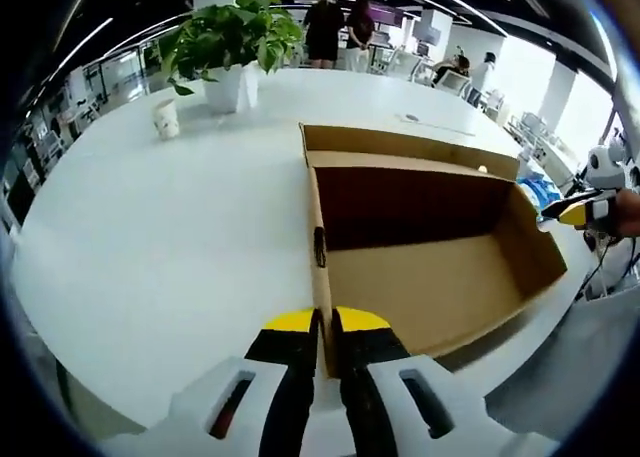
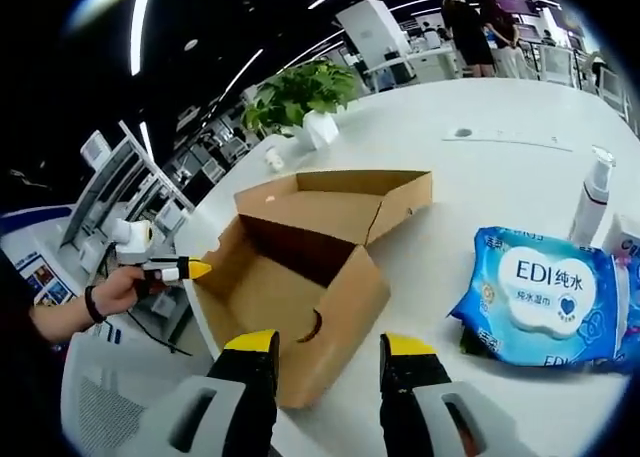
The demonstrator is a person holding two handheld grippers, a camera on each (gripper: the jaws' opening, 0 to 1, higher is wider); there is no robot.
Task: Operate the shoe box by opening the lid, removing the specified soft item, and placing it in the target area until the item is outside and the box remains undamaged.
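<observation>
Left gripper (image 1: pixel 324 327) pinching shoe box (image 1: pixel 420 267) wall; right gripper (image 2: pixel 328 349) spread; wipes pack (image 2: pixel 545 297) cut off at edge.

Left gripper (image 1: pixel 325 329) jaws pinched nearly together ahead of its camera, right gripper (image 2: pixel 330 355) jaws spread wide, gripping nothing

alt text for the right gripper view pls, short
An open, empty cardboard shoe box sits on a white table, with the right gripper, jaws apart, just in front of its near wall. A blue pack of wet wipes lies on the table beside the box; the left gripper holds its far wall. A potted plant stands behind.
</observation>
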